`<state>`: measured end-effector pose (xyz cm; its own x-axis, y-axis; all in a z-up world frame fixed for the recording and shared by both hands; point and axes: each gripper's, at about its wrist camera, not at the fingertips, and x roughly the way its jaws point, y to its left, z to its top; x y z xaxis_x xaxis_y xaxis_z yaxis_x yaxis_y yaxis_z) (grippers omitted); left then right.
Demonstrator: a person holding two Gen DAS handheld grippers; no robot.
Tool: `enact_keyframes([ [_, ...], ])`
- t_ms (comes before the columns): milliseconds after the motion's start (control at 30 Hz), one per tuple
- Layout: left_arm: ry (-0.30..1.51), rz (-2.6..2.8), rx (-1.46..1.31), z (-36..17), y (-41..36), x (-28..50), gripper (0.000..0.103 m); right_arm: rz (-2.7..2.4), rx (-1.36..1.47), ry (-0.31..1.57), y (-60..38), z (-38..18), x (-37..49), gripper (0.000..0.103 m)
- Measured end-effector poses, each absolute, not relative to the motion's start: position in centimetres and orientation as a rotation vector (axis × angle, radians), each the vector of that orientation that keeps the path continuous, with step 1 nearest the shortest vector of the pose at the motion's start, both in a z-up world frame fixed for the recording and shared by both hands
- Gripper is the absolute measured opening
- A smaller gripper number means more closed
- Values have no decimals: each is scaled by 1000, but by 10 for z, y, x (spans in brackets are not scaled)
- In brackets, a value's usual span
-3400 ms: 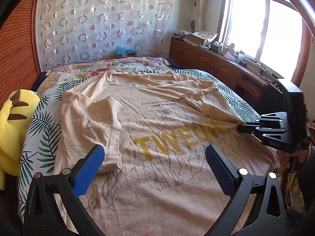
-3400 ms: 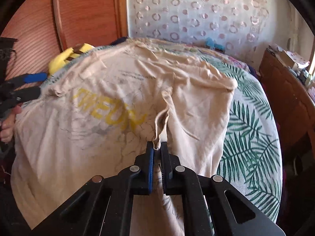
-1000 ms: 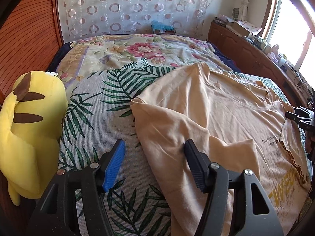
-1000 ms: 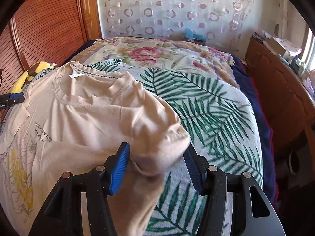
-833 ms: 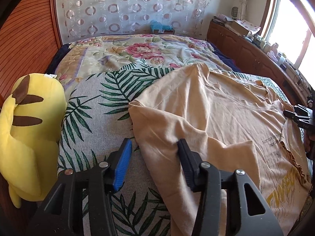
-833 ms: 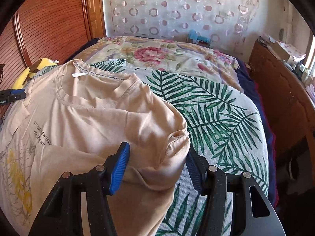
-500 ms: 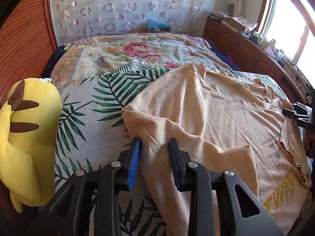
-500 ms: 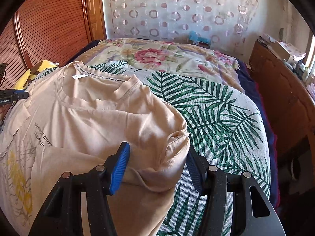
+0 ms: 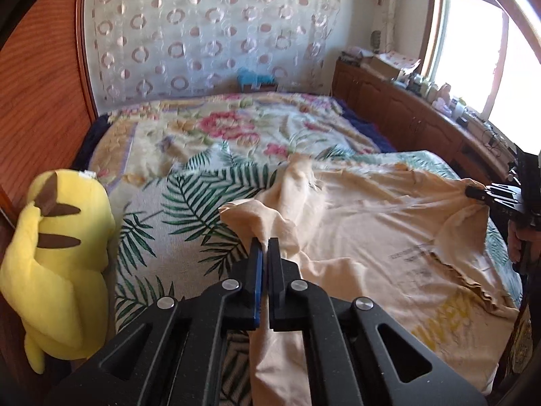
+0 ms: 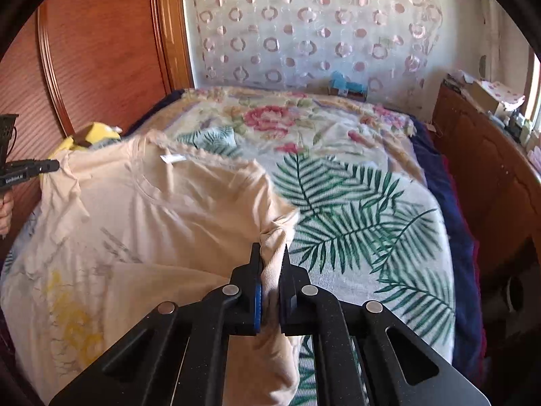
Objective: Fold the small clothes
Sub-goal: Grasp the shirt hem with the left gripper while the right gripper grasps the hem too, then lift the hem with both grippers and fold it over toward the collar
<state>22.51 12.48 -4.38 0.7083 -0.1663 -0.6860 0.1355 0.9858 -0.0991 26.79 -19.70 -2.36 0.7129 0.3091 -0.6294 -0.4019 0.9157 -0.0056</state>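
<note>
— What changed on your end?

— Both sets of jaws have just been closing. My left gripper [image 9: 265, 248] is now clamped on one shoulder of the shirt [image 9: 389, 237], my right gripper [image 10: 270, 257] on the other, where a second ago they only straddled the cloth.

— Where's the shirt?

— Spread across the bed [image 10: 365, 209], its top edge already lifting off it between my hands.

— So?

— I reckon the fold towards the hem can start.
</note>
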Motion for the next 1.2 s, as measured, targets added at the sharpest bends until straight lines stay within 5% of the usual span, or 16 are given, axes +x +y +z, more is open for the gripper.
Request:
enact_keyframes([
  [500, 574, -213, -26, 16, 110, 78, 3, 414, -172, 465, -214, 24, 123, 6],
  [833, 578, -162, -43, 0, 119, -19, 3, 471, -168, 483, -237, 4, 16, 6],
  [1200, 726, -134, -48, -48, 127, -22, 3, 442, -121, 596, -263, -30, -13, 6],
])
